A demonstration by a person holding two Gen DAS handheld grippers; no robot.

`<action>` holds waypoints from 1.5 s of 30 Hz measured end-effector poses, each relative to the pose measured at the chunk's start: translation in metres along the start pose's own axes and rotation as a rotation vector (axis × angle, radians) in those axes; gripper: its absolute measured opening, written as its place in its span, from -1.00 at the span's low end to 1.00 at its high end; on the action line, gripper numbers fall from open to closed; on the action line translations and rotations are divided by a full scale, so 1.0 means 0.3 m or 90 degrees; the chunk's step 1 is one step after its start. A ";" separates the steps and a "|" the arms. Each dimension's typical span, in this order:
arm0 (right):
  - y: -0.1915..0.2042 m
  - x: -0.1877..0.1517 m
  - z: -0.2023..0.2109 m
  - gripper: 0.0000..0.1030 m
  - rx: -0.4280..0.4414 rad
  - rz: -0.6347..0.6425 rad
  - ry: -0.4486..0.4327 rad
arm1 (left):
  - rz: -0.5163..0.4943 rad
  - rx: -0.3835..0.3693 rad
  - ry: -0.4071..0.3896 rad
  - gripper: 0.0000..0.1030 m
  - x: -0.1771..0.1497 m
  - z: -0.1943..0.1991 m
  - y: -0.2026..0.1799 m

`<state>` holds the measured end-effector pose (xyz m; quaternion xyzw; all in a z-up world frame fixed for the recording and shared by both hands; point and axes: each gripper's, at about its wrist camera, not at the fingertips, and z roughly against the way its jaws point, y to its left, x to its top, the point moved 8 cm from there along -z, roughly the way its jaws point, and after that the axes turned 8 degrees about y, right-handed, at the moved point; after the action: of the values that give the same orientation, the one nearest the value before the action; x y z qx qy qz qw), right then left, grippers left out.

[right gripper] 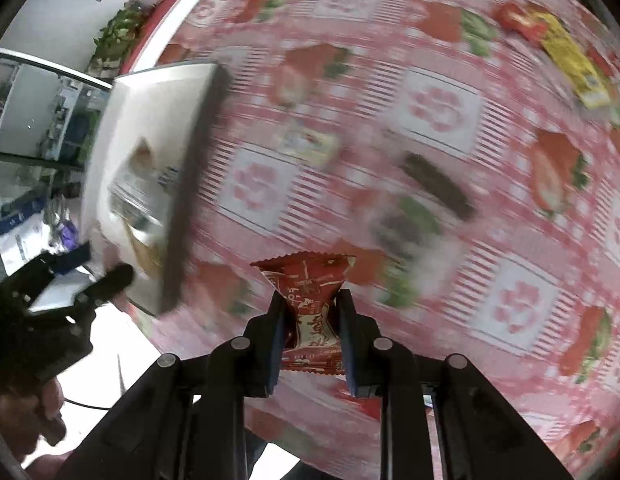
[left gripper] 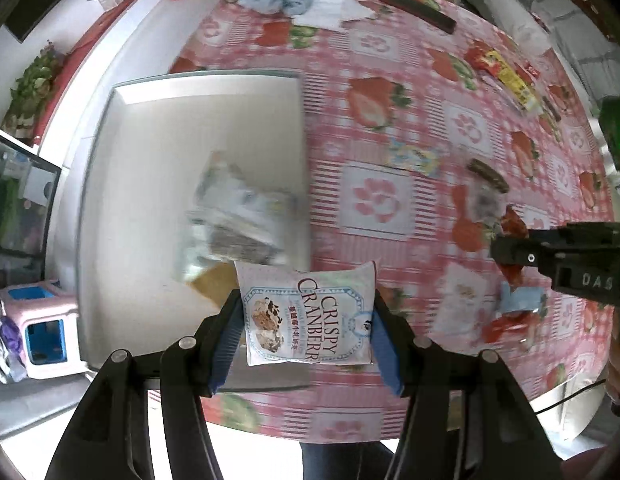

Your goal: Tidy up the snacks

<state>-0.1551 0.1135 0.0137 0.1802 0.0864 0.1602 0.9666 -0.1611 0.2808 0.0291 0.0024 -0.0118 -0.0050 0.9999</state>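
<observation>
My left gripper [left gripper: 308,320] pinching a white Crispy Cranberry packet [left gripper: 308,314], my right gripper [right gripper: 312,330] pinching a red crinkled wrapper [right gripper: 310,304], white tray [left gripper: 150,128] contents blurred.

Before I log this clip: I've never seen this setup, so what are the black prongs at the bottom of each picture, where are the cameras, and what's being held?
There is no robot here. A person holds a two-finger gripper in each hand, and a fisheye camera on each one looks forward along its fingers.

In the left wrist view, the left gripper is shut on a white Crispy Cranberry packet above the near edge of a pale tray, which already holds some packets.

In the right wrist view, the right gripper pinches a red snack packet.

Both hover over a table with a pink strawberry tablecloth, where more wrapped snacks lie scattered, such as a yellow packet and a brown bar.
</observation>
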 end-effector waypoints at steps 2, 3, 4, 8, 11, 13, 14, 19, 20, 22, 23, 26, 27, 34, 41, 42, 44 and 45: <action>0.079 0.037 -0.015 -0.50 0.010 0.000 -0.003 | 0.006 -0.005 -0.001 0.22 0.003 -0.001 0.060; 0.129 0.063 -0.022 -0.50 0.017 0.001 -0.003 | 0.009 -0.006 -0.001 0.22 0.004 0.000 0.092; 0.159 0.081 -0.028 -0.50 0.022 0.001 -0.003 | 0.012 -0.004 -0.003 0.22 0.007 0.000 0.133; 0.319 0.202 -0.063 -0.50 0.038 0.009 -0.004 | 0.027 -0.004 -0.007 0.22 0.020 -0.007 0.245; 0.400 0.281 -0.086 -0.50 0.051 0.004 -0.009 | 0.035 -0.006 -0.002 0.30 0.030 -0.024 0.296; 0.427 0.321 -0.117 -0.40 0.061 -0.007 -0.003 | 0.031 0.009 0.004 0.52 0.033 -0.043 0.318; 0.427 0.329 -0.129 0.05 0.063 -0.014 0.004 | 0.028 0.017 0.000 0.52 0.032 -0.047 0.326; 0.320 0.309 -0.140 1.00 0.006 -0.050 0.005 | 0.011 0.018 0.004 0.54 0.009 -0.069 0.339; 0.248 0.280 -0.149 1.00 -0.033 -0.070 0.019 | 0.009 0.016 0.006 0.54 0.005 -0.074 0.341; 0.147 0.240 -0.159 1.00 -0.073 -0.109 0.034 | 0.007 0.006 0.006 0.54 0.002 -0.077 0.343; 0.058 0.195 -0.161 1.00 -0.090 -0.151 0.045 | 0.007 0.000 0.004 0.54 0.004 -0.075 0.343; -0.126 0.069 -0.153 1.00 -0.105 -0.256 0.063 | -0.002 -0.013 -0.001 0.54 0.012 -0.065 0.332; -0.176 0.024 -0.152 1.00 -0.107 -0.284 0.071 | -0.012 -0.018 -0.004 0.54 0.016 -0.057 0.321; -0.314 -0.231 -0.171 1.00 -0.178 -0.257 0.123 | -0.122 -0.038 -0.015 0.54 0.035 -0.033 0.154; -0.206 -0.291 -0.257 1.00 -0.097 -0.243 0.136 | -0.164 -0.052 0.006 0.54 0.031 -0.039 -0.017; -0.176 -0.285 -0.266 1.00 -0.092 -0.230 0.139 | -0.166 -0.055 0.008 0.54 0.029 -0.039 -0.032; -0.132 -0.281 -0.274 1.00 -0.117 -0.184 0.144 | -0.180 -0.061 0.019 0.54 0.019 -0.041 -0.071; -0.124 -0.283 -0.273 1.00 -0.140 -0.157 0.143 | -0.192 -0.064 0.026 0.54 0.012 -0.045 -0.091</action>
<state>-0.2425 0.0779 -0.0665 0.0427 0.1973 0.0684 0.9770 -0.1573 0.2535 0.0155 -0.0458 0.0096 -0.1556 0.9867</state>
